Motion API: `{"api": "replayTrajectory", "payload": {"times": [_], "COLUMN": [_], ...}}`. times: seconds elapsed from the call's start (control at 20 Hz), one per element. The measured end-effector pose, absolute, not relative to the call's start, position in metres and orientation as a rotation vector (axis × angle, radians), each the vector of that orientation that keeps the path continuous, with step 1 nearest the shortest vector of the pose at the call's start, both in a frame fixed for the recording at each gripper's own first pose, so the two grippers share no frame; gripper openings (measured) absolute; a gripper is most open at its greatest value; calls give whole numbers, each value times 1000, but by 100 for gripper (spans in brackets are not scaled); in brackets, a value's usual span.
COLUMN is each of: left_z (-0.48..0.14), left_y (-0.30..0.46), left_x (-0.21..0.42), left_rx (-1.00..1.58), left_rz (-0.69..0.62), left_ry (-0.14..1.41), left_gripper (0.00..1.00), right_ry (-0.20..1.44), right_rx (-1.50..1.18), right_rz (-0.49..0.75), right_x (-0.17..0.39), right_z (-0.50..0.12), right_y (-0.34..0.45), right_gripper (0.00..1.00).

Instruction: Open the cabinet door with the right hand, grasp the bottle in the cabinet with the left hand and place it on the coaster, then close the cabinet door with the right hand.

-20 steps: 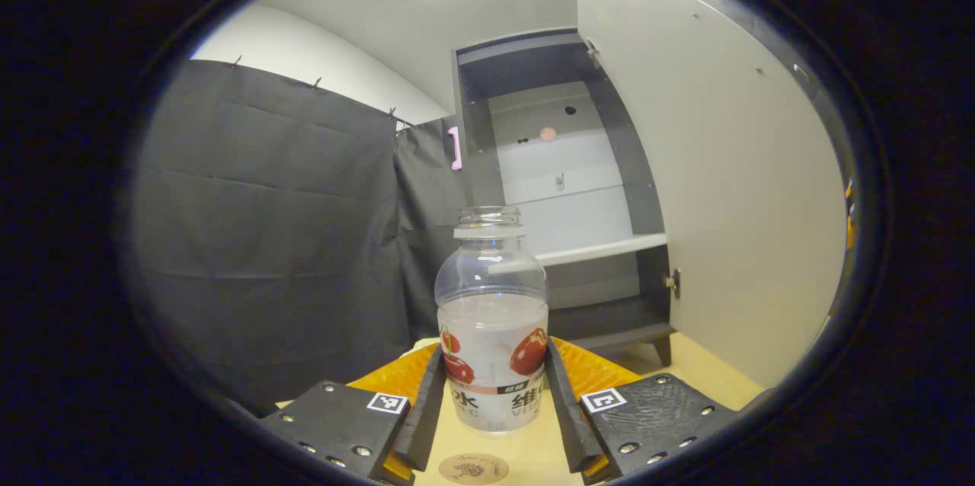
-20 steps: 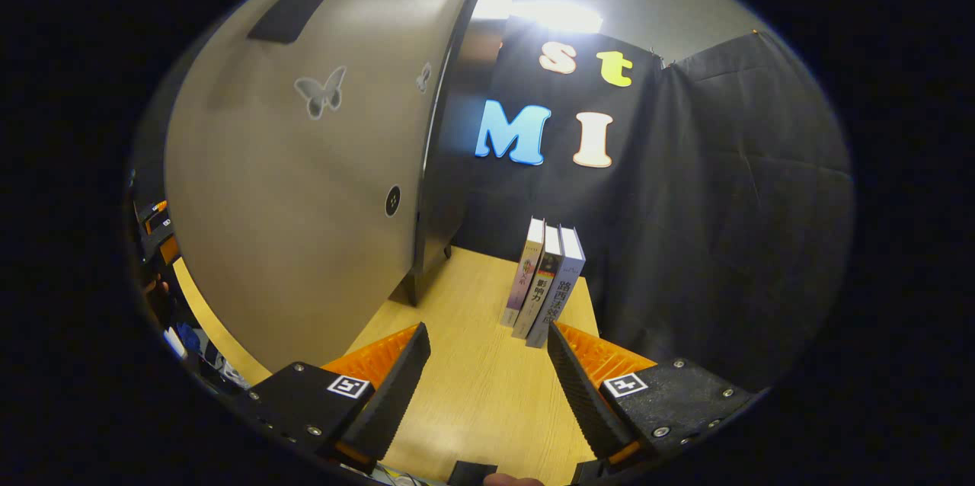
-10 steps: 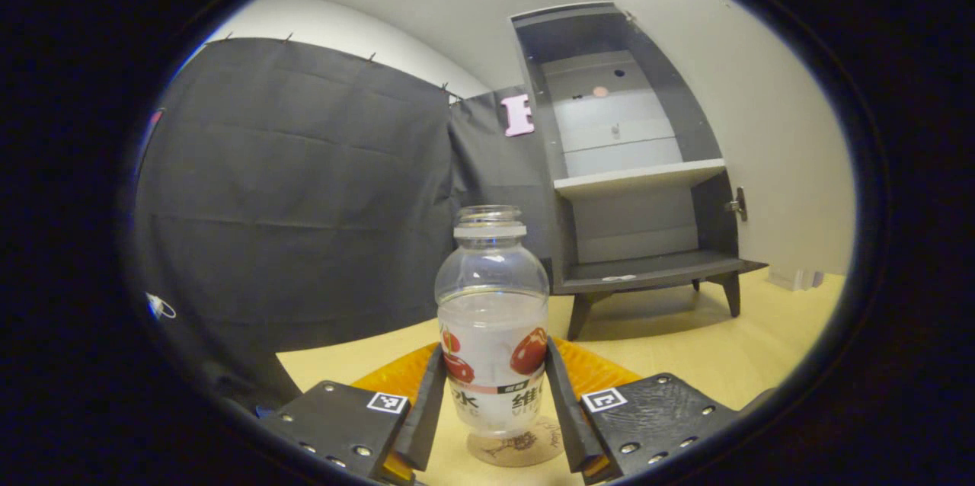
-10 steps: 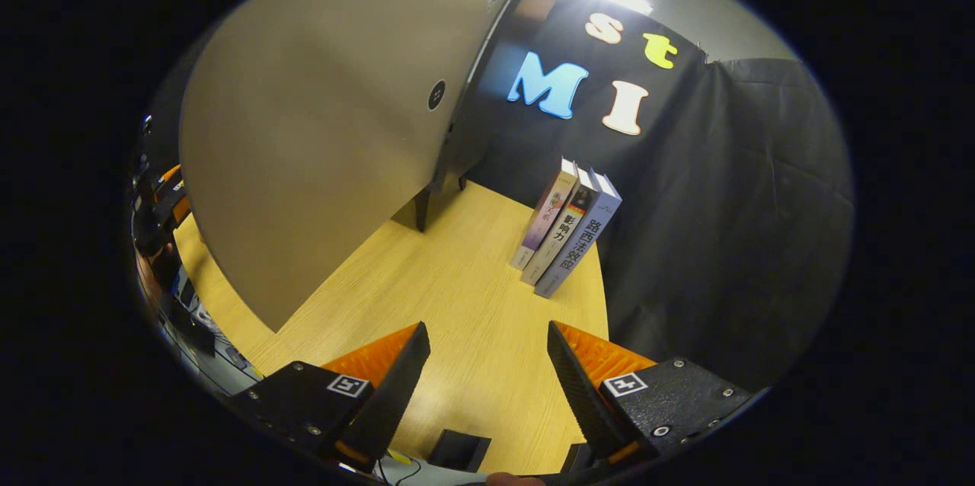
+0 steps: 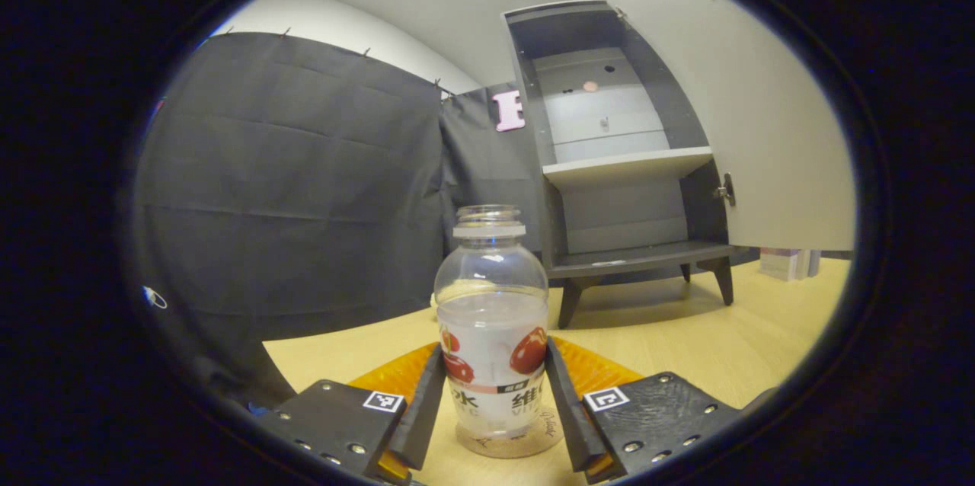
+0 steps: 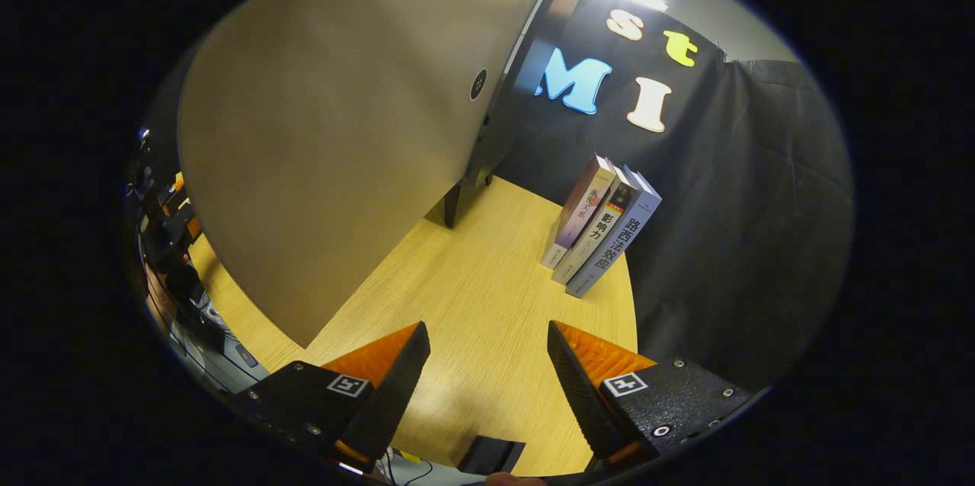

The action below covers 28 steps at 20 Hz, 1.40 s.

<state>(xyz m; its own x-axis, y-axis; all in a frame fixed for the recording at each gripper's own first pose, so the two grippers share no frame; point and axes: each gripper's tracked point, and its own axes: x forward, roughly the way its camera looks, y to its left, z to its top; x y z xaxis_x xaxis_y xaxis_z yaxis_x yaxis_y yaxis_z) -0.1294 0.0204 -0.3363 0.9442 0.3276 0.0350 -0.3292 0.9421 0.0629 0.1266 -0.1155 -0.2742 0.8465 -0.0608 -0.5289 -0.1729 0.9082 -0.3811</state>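
Left gripper view: bottle (image 5: 491, 334) upright on coaster (image 5: 509, 441), coaster on table (image 5: 685, 334); bottle between fingers of left gripper (image 5: 493, 410), both touching its sides; cabinet (image 5: 624, 166) behind bottle, toward table's far edge, well apart; cabinet door (image 5: 746, 113) swung open at cabinet's right; shelf (image 5: 628, 164) inside cabinet.

Right gripper view: right gripper (image 6: 487, 364) above table, nothing between fingers; door at left; books (image 6: 602, 223) leaning together near table's far edge, right of cabinet.

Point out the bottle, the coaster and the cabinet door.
bottle (image 5: 492, 334), left gripper view, label band.
coaster (image 5: 545, 433), left gripper view, right rim beside the bottle base.
cabinet door (image 6: 335, 143), right gripper view, outer face.
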Motion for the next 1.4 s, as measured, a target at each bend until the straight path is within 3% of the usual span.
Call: {"api": "replayTrajectory", "payload": {"times": [0.1,0.15,0.2,1.15,1.25,1.3,1.4], "left_z": [-336,-340,-342,-291,-279,-270,-243], "left_y": [16,13,11,7,9,8,10], "left_x": [-131,-130,-130,-141,-146,-151,-162], "left_rx": [72,73,77,98,103,108,117], "left_rz": [313,306,305,289,302,303,295], "left_ry": [-25,-19,-10,-59,-56,-54,-50], "left_gripper": [71,74,88,88,94,89,89], "right_ry": [581,585,586,606,596,582,543], "right_rx": [-436,-436,-435,-364,-344,-334,-318], "right_rz": [69,73,76,73,67,68,70], "right_x": [126,125,125,117,115,115,113], "right_z": [-281,-283,-284,-294,-288,-283,-270], "right_y": [-116,-116,-116,-131,-130,-128,-126], "right_gripper": [96,96,96,96,96,96,96]}}
